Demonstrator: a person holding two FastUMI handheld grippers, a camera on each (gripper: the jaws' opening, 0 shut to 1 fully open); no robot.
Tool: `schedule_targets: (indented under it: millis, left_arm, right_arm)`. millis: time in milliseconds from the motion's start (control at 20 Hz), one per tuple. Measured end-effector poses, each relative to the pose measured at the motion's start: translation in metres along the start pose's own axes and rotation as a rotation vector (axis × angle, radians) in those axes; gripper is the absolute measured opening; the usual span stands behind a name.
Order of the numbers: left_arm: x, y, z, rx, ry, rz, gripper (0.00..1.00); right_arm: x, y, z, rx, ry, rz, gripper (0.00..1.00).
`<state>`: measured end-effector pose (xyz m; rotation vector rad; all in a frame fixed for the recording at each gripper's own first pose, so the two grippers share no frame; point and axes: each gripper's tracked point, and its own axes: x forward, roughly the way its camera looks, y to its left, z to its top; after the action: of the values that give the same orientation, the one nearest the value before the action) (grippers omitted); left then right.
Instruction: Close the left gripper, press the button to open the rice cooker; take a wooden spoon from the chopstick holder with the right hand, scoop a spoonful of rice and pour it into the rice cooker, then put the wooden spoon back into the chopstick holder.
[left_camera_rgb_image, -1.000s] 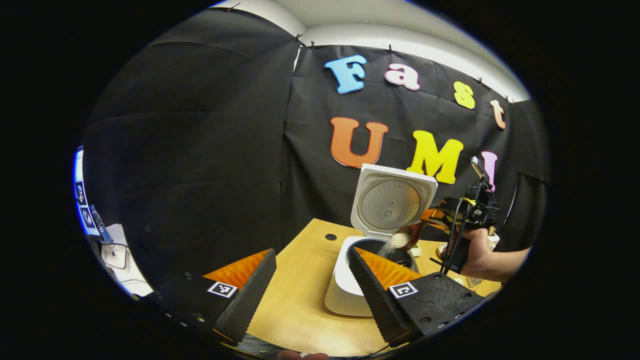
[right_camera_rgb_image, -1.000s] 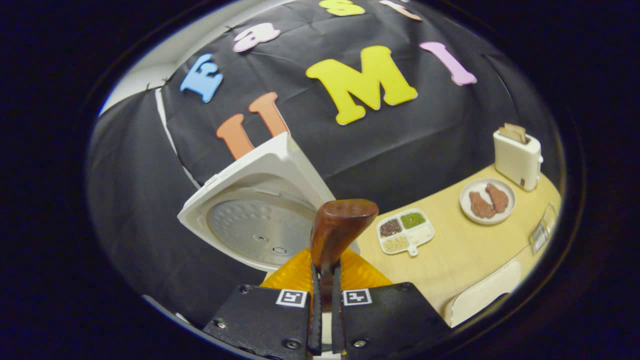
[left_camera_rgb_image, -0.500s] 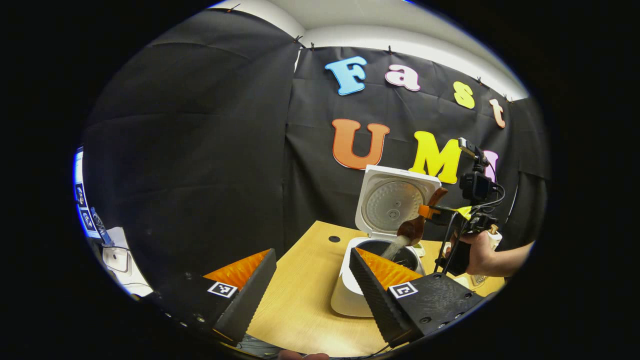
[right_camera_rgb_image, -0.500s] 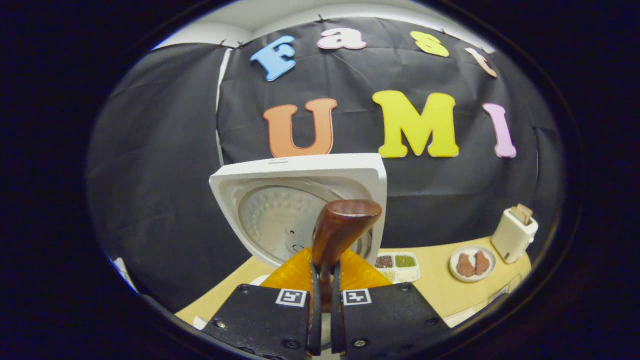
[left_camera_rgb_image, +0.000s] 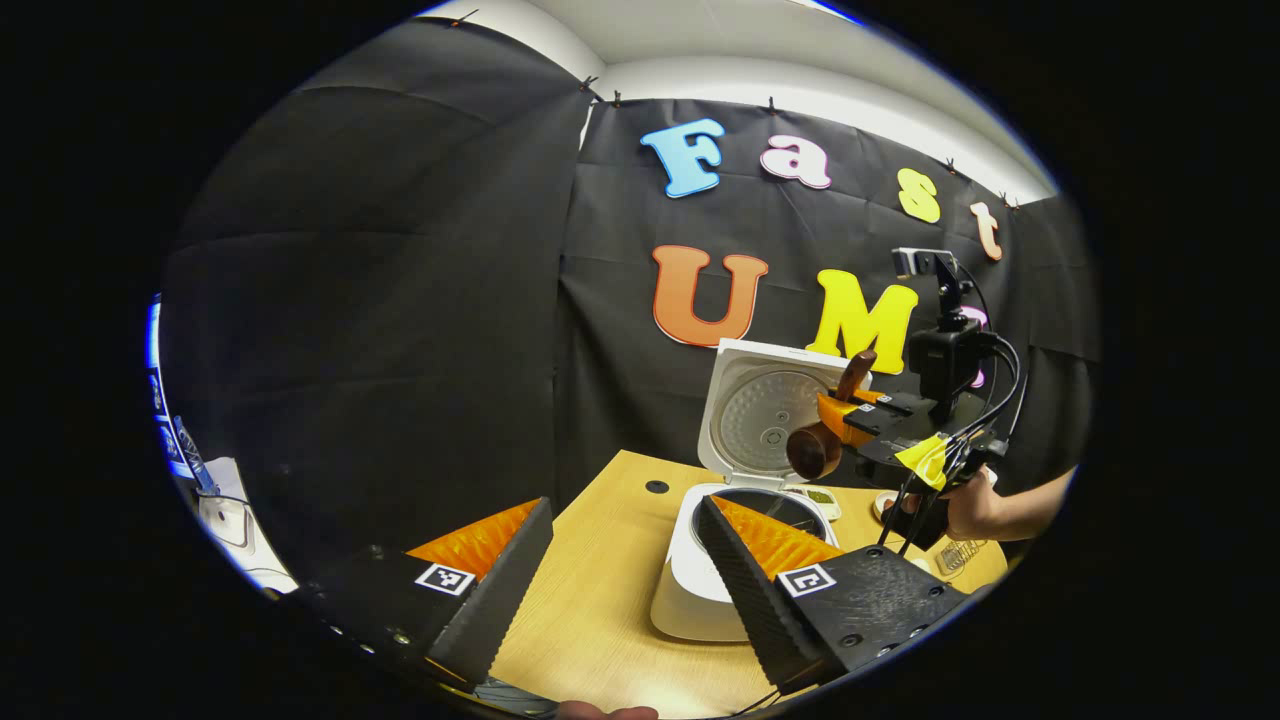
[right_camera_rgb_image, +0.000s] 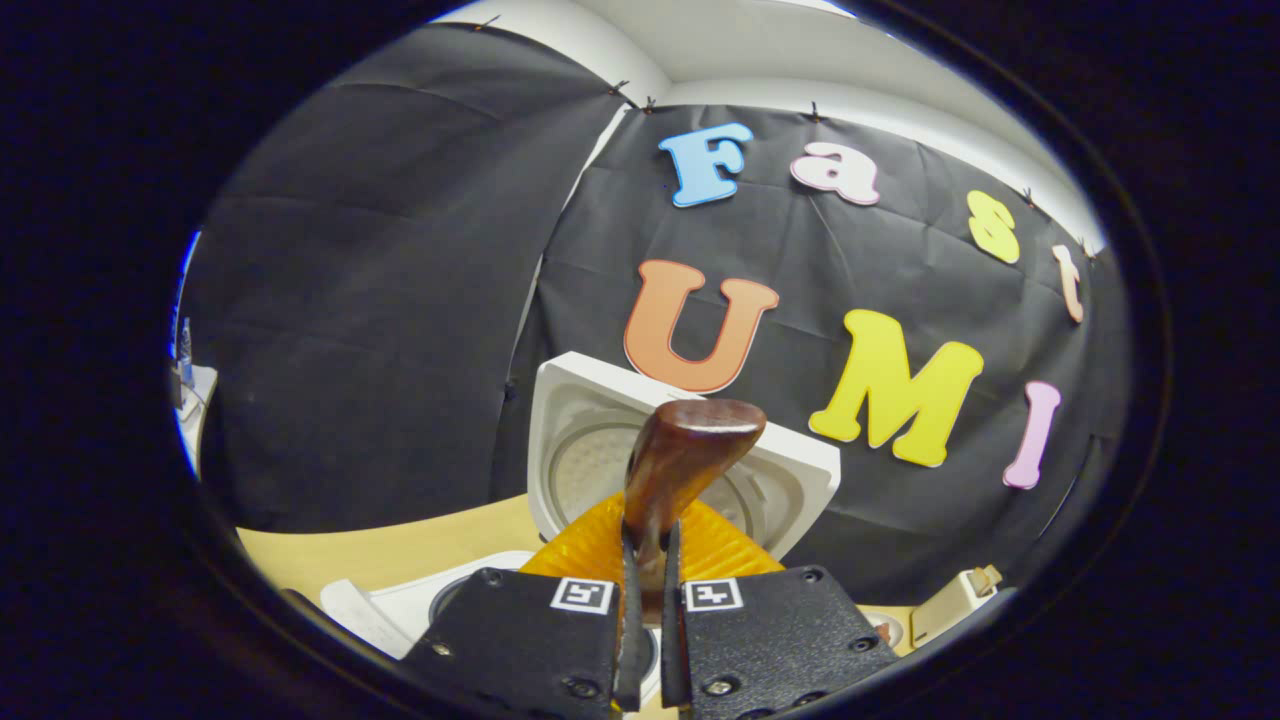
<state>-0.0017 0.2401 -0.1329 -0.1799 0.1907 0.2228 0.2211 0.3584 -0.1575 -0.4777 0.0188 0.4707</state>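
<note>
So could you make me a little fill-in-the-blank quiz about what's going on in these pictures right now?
1. The lid of the rice cooker stands ____.
2. The right gripper has its jaws shut on the handle of a wooden ____.
3. The left gripper has its jaws ____, with nothing between them.
4. The rice cooker sits on a wooden ____.

Missing words: open; spoon; open; table
</note>
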Motion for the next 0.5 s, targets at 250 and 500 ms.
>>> schedule_targets:
  millis: [250,500]
  left_arm:
    - [0.0,-0.008,0.006,0.009,-0.015,-0.014,0.95]
    - [-0.004,-0.028,0.012,0.024,-0.028,-0.035,0.95]
  right_arm:
    - [-0.014,-0.002,0.01,0.016,-0.015,0.021,0.13]
    - [-0.029,-0.016,0.015,0.164,0.009,0.038,0.13]
